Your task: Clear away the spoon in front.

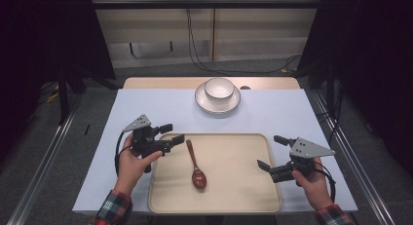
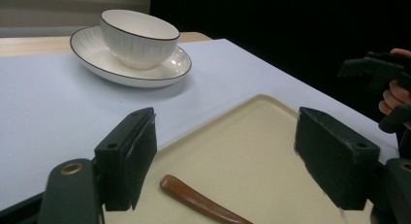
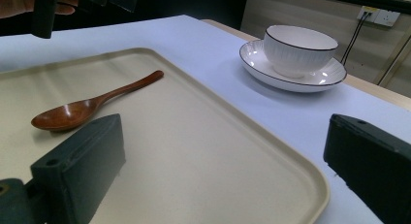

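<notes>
Lab, black curtains (image 1: 44, 35), floor rails (image 1: 46, 157)

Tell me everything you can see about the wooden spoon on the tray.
The spoon looks like dark reddish-brown glossy wood, one piece with a slim handle and an oval bowl facing up. It lies flat on the left part of the beige tray, handle pointing away from the person toward the left gripper, whose jaws stand open. Nothing else touches it.
</notes>
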Motion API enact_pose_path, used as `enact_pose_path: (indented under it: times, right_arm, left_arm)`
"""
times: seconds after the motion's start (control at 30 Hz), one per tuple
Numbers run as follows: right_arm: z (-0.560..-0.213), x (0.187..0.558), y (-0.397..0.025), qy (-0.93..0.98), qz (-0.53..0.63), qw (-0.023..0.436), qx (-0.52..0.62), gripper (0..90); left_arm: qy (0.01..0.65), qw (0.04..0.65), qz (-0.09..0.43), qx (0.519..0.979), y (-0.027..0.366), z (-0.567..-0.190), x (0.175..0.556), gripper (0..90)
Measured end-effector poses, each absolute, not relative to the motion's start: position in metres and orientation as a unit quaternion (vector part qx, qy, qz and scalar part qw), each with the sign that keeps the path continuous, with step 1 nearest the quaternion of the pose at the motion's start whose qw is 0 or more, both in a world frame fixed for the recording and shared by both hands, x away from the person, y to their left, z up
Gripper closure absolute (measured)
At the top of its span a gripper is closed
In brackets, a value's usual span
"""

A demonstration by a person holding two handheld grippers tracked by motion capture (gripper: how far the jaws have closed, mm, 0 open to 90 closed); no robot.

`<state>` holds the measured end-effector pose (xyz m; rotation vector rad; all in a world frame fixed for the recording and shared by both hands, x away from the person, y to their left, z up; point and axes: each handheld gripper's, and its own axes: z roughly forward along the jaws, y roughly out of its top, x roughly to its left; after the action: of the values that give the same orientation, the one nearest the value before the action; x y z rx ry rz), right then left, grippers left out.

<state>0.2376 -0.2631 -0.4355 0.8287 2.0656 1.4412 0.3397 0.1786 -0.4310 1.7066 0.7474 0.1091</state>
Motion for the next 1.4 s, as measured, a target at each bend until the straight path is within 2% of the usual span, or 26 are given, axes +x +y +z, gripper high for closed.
enact_pose_path:
  times: [1.4]
  right_arm:
    - [-0.435, 0.239, -0.271, 0.752, 0.528, 0.240, 0.314, 0.8]
  left_arm:
    - [0.346, 0.612, 0.079, 0.707, 0.230, -0.420, 0.341, 17.2]
